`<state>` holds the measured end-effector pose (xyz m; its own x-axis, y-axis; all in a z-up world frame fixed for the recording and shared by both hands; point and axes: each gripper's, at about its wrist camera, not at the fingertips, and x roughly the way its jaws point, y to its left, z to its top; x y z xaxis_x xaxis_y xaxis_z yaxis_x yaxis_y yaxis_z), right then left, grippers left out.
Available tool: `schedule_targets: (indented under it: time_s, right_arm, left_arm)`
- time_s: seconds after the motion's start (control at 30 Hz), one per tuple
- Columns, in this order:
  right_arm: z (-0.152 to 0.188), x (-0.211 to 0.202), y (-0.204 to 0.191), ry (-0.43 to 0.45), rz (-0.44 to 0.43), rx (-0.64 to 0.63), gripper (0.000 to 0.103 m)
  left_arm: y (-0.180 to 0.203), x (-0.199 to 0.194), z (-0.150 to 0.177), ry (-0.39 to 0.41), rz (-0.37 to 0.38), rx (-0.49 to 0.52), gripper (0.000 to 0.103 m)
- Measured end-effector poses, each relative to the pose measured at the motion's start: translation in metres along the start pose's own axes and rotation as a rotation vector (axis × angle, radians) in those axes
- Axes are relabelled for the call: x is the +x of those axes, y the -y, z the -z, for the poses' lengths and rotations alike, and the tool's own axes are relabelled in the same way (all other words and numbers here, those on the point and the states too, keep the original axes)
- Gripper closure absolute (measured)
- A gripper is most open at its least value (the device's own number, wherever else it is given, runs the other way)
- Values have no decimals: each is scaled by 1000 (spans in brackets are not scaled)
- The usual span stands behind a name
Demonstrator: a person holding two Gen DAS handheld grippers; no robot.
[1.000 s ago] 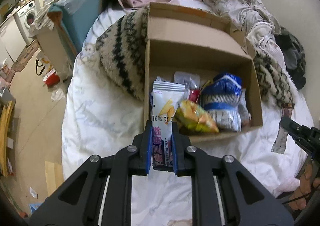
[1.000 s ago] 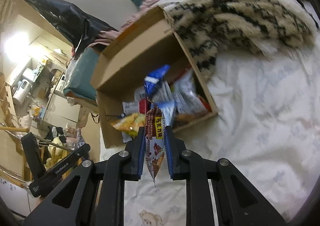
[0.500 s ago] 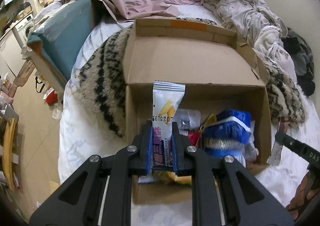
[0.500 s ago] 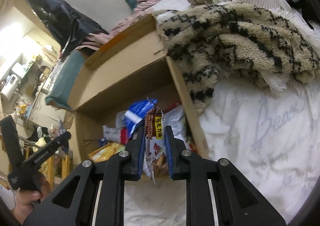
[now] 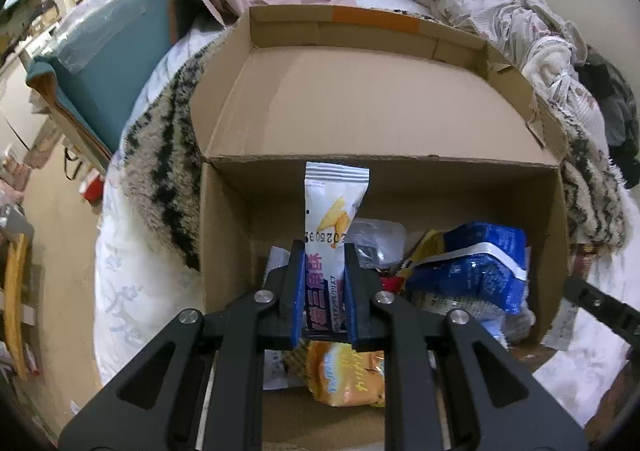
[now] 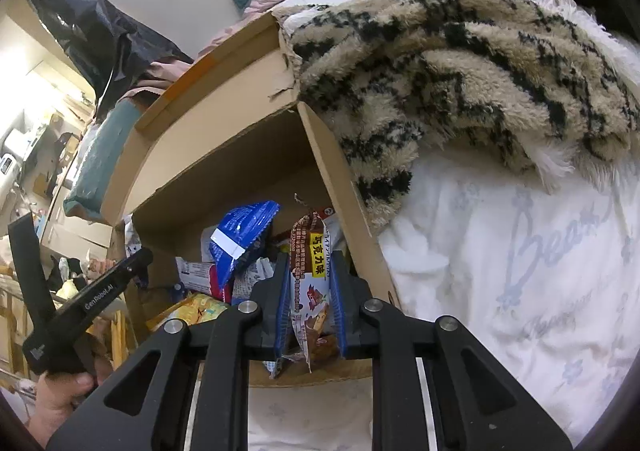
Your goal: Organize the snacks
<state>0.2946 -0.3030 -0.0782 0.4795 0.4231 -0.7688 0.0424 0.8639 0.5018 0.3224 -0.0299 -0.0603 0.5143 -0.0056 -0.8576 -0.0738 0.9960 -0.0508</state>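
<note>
Left gripper: the left gripper (image 5: 323,283) is clamped on a white snack packet (image 5: 332,211), which stands upright between the blue pads.
Right gripper: the right gripper (image 6: 308,303) is clamped on a brown chocolate snack packet (image 6: 310,271), its lower end hanging below the pads.
Box: an open cardboard box (image 5: 360,103) sits on the bed (image 6: 520,271), its flap folded back against a striped fleece blanket (image 6: 460,91).
Contents: a blue bag (image 5: 476,267), an orange-yellow bag (image 5: 348,371) and some smaller wrappers, too jumbled to sort out, lie loose on the box floor.
What changed, left view: a second ago the box was well ahead and its near wall lay beyond the fingertips; now the white packet hangs over the box interior, above the orange-yellow bag.
What changed, right view: the box opening has grown in view and the chocolate packet now sits over the box's near right corner, just inside the side wall.
Grip over that time: both pairs of jaws are as tight on their packets as they were.
Meaning for the task: both snacks look carried to the drop point; the transport step seems finished.
Next call: opening each gripper should let the packets fall among the others.
Risk: the chocolate packet is close to the wall and might catch on the rim.
</note>
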Motion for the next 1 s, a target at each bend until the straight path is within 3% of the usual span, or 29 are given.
schedule_targets:
  time_s: [0.13,0.2,0.37,0.47,0.53,0.6,0.67,0.77,0.9,0.97,1.0]
  right_arm:
    - [0,4,1,-15,1,15,81]
    - [1,4,-1,-14,-1,15,80]
    - [1,4,-7,-4,-1,-9,80]
    - [-1,1,-9,6,-8,-5,80]
    - [-3,-1,-10,10,-7,-8,80]
    - [-4,-3,-11,14,7,-19,72]
    - [-3,-7,-13,30,6,-29,44]
    - [-5,-16,-17,61,-2,-43,38]
    - [-5,-28,-18,81,-102,-17,33]
    - [0,-38,-21,104,-111,-21,16]
    - [3,-45,-24,123,-111,-32,13]
  left_arm:
    - [0,-2,-1,-1,4,2,83]
    - [0,-4,0,-3,7,-2,65]
    - [2,-14,0,15,-20,17,54]
    - [1,-24,-1,36,-43,28,39]
    - [-2,-34,-2,67,-44,30,38]
    - [-5,-41,-2,80,-50,27,38]
    - [-9,-49,-1,90,-47,13,38]
    - [-12,-61,4,106,-76,7,38]
    - [-16,-73,26,135,-116,3,38]
    - [-20,-82,39,155,-123,-5,38]
    - [-21,-86,43,164,-129,-3,31]
